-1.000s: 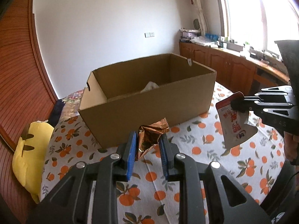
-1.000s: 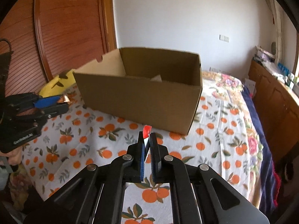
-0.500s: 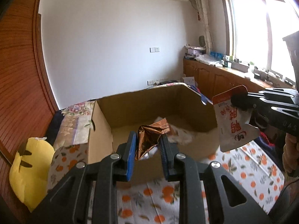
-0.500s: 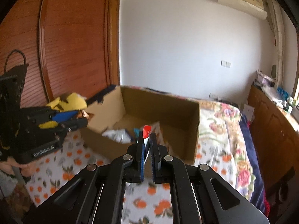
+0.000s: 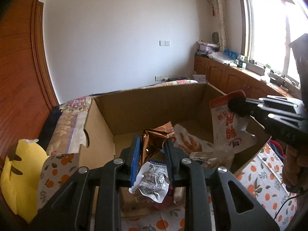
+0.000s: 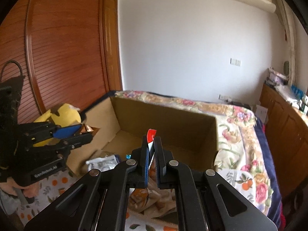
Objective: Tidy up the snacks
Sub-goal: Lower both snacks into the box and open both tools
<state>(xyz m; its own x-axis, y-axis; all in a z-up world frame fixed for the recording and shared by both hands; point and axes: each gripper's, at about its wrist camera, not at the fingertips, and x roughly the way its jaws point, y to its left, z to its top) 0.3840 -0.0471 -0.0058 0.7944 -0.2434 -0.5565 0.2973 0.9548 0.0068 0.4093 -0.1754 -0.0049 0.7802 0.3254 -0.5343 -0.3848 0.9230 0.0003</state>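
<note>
Bedroom w/ white wall, wood cabinets at right; a cardboard box (image 5: 154,104) sits on a bed (image 6: 236,119) covered by an orange-print cloth (image 5: 269,188).

Left tongs (image 5: 153,154) are clenched on a crinkled copper foil packet (image 5: 154,144), held over the near part of the box. Right tongs (image 6: 151,154) are clamped tight on the top edge of a white pouch w/ red trim (image 5: 229,129), hanging over the right side of the box. Other snacks already lie inside, incl. a silver packet (image 5: 154,181) and a white bag w/ food picture (image 5: 188,142).

Risks: the pouch is pinched only at a thin edge, so it could slip or swing; if let go too near the right wall it may be dropped on the rim and fall outside. Foil is slick and could be crushed.

Writing: red Chinese characters are seen on the pouch, not clearly readable; faint lettering on the left tongs' body in the right view is too blurred.
</note>
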